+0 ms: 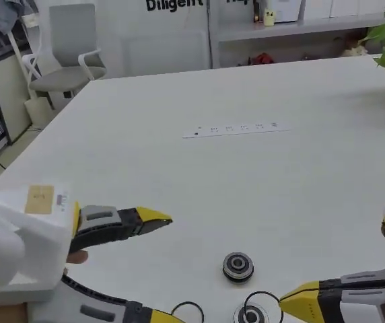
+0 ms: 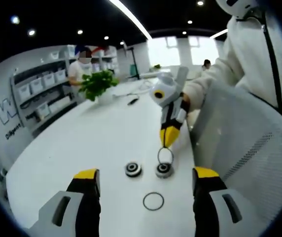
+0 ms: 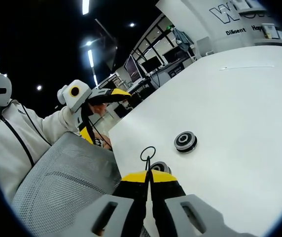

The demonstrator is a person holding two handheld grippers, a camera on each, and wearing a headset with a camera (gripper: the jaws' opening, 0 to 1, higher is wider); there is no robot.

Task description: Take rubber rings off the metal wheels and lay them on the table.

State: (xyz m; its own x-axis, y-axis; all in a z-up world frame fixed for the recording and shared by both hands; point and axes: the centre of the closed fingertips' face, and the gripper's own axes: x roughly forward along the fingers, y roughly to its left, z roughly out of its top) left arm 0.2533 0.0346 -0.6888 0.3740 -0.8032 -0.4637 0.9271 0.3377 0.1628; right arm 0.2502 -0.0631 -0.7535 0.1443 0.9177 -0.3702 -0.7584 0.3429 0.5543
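- Left tongs [image 1: 165, 267] at the far left, spread wide and empty, hovering over the table [image 1: 260, 175].
- Just right of them, one loose rubber ring [image 1: 187, 304] flat on the table: that one judged done.
- Next, the far wheel [image 1: 238, 266], alone on the table, a dark band round it; ring judged still on, so left to do.
- Then the near wheel [image 1: 251, 314], with the pinched ring [image 1: 262, 294] looping up beside it.
- Right tongs [image 1: 288, 299] at the far right, pressed together on that ring; laying it down not yet done.
- Head view: near wheel cut by the bottom edge.
- Left gripper view: both wheels whole and side by side, and the pinched ring hanging as a loop down to the near wheel; free of it or not, cannot tell.
- Right gripper view: plainest look at the closed tips on the ring.
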